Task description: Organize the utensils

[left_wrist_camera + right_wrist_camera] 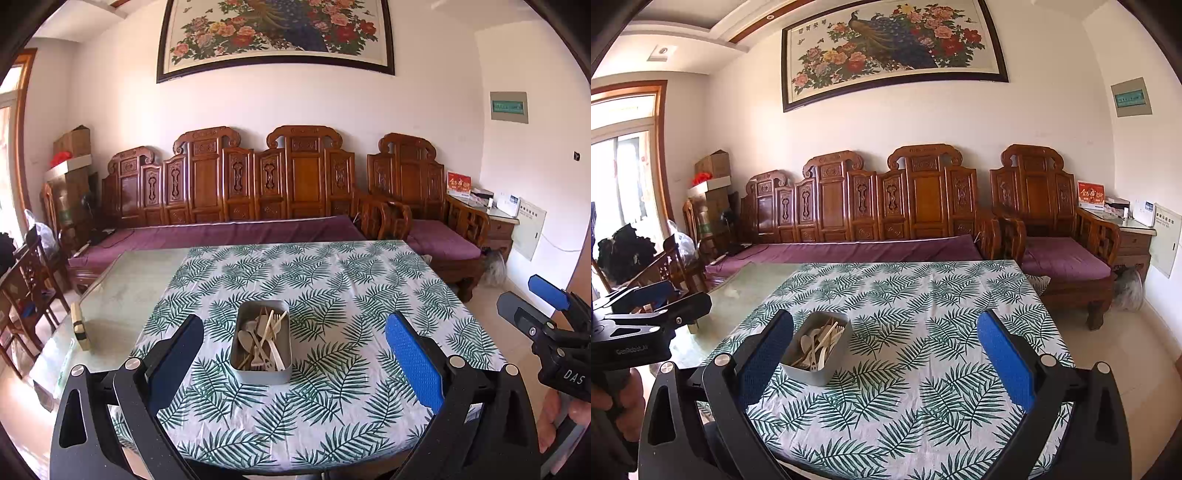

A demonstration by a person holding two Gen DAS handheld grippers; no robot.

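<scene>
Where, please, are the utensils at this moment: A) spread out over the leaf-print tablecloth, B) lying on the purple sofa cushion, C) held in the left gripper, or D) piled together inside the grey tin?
D: the utensils lie heaped inside the grey tin, and both the left gripper and right gripper are open and empty.

glass table [122, 291] bears leaf-print cloth [332, 295], utensil tin [258, 373].

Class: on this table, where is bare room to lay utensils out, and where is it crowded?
Free: the leaf-print cloth on every side of the grey tin, and the bare glass tabletop left of the cloth. Crowded: only inside the tin, where spoons and forks pile together.
</scene>
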